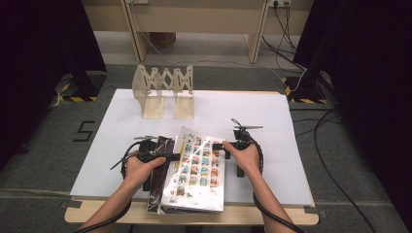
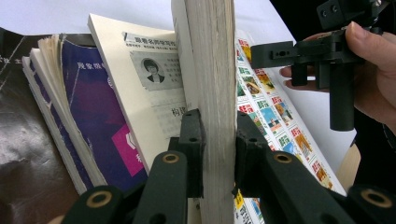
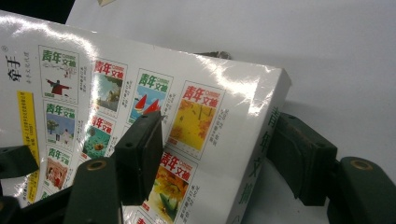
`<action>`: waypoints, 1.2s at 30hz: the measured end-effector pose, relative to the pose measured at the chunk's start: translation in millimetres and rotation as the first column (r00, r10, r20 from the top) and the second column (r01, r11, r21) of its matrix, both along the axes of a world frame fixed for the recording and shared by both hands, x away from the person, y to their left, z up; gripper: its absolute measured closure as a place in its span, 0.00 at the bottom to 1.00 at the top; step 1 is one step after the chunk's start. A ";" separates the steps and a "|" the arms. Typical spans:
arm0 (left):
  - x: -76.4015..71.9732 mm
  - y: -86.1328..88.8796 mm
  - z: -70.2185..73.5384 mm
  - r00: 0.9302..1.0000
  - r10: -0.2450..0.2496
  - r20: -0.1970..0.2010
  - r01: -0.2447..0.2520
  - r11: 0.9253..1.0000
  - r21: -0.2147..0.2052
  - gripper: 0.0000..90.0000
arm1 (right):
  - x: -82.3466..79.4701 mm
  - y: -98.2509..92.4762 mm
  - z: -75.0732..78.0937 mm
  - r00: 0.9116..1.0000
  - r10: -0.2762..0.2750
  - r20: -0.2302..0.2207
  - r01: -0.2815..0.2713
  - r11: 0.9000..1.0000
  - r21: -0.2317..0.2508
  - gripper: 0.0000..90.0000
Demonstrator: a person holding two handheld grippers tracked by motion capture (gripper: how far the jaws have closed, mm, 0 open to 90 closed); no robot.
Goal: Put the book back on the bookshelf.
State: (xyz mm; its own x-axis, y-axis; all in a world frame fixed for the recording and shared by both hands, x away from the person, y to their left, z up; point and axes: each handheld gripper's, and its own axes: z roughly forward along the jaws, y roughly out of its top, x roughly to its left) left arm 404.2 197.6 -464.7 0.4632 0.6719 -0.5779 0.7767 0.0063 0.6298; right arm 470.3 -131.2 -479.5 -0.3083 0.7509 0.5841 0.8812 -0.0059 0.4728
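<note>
1. The left hand-held gripper pinches the page edge of a thick white book — both pads press flat on the paper block, which stands tilted up between them. In the high view this left hand-held gripper sits at the book's left edge, with the person's left hand behind it.

2. The right hand-held gripper straddles the book's spine side: one pad lies over the glossy cover with its grid of small pictures, the other stands just beside the spine, a gap showing there. I judge it spread and not yet clamping.

3. The book is raised off a stack of other books that lies to the left of the left hand-held gripper, on the white sheet covering the tabletop.

4. Risk — slip on the left: the pads grip loose page edges, not the boards, so pages could fan out or slide and the block sag.

5. Risk on the right: the cover is shiny, so a pad closing on it could skid toward the corner and lose the spine.

6. If the left side lets go before the right has closed, the book would likely fall back on the stack and shove the purple book askew.

7. The wooden book rack stands well beyond both hand-held grippers; carrying the book that far on a weak pinch would likely twist it.
</note>
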 end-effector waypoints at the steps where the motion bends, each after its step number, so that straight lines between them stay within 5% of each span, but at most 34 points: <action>1: 0.0 0.0 -0.1 1.000 0.001 -0.001 -0.001 1.000 0.000 0.84 | 0.2 0.5 0.2 1.000 0.001 -0.001 -0.001 1.000 -0.001 0.40; 19: -2.1 -0.8 -3.1 1.000 0.012 0.019 -0.012 0.999 0.031 0.83 | -9.1 -2.7 2.8 0.998 -0.015 -0.060 0.017 1.000 0.023 0.49; 26: 0.4 0.8 -1.6 1.000 0.004 0.016 -0.005 0.996 0.088 0.75 | -8.6 -4.4 7.3 0.998 -0.013 -0.056 0.014 1.000 0.021 0.57; 29: -0.2 4.5 1.1 0.996 0.047 0.078 -0.058 0.987 0.147 0.66 | -8.5 -3.7 9.7 0.998 -0.014 -0.053 0.015 1.000 0.019 0.61; 33: -1.0 15.3 12.2 0.985 0.098 0.140 -0.120 0.980 0.158 0.55 | -8.6 -4.4 14.0 0.999 -0.018 -0.050 0.019 0.999 0.028 0.67; 36: -2.7 18.2 13.0 0.986 0.090 0.139 -0.112 0.981 0.161 0.54 | -9.1 -3.0 20.0 0.999 -0.013 -0.031 0.014 0.999 0.033 0.72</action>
